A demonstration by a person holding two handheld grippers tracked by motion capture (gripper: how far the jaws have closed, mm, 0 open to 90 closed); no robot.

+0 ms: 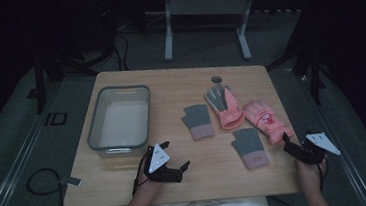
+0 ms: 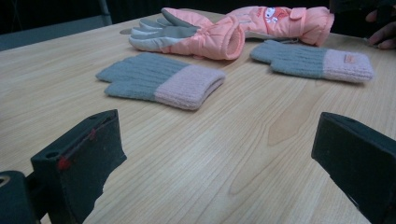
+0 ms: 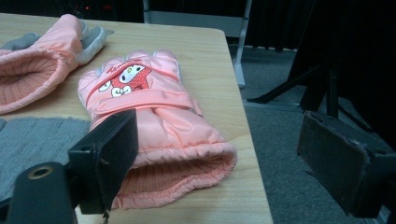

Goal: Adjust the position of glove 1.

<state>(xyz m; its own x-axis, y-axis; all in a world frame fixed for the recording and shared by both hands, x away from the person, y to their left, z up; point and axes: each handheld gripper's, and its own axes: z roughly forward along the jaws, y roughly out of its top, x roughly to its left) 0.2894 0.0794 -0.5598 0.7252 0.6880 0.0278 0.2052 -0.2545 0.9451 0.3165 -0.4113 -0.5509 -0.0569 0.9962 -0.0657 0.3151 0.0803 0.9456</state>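
On table (image 1: 169,86), grey bin (image 1: 95,125), gloves (image 1: 226,109) outside

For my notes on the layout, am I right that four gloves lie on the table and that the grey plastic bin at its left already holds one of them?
Not quite: the grey plastic bin is empty, as the high view shows. All four gloves lie on the bare table: two pink padded gloves and two grey knit gloves.
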